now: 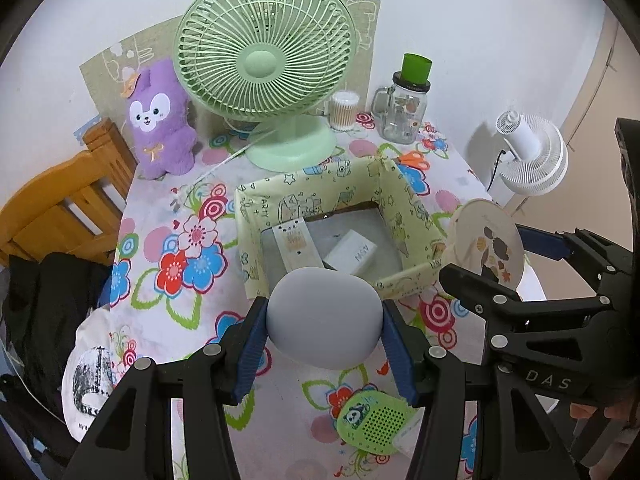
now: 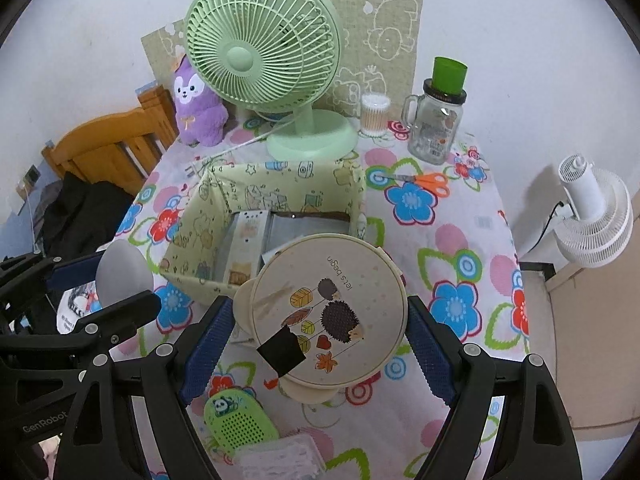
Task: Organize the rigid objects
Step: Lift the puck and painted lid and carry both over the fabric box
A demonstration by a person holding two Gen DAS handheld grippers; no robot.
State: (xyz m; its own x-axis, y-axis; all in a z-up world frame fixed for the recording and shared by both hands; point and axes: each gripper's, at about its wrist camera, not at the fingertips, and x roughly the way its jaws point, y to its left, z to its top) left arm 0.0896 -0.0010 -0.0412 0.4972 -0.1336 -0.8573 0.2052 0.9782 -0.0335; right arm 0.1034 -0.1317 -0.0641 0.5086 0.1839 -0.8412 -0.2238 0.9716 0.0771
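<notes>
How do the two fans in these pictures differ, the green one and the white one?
The green fan stands on the flowered table, behind the yellow box; the white fan is off the table, to its right by the wall. The green fan faces toward the cameras, while the white fan shows its back and side. The green fan looks larger in both views. Both have round ribbed grilles.

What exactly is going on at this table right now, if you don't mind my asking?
A person is tidying the table with a hand-held gripper in each hand. The left hand-held gripper is clamped on a grey egg-shaped object, and the right hand-held gripper grips a round cream container with a hedgehog lid. Both are held above the floral tablecloth, just in front of the open yellow storage box, which already holds a white box.
</notes>
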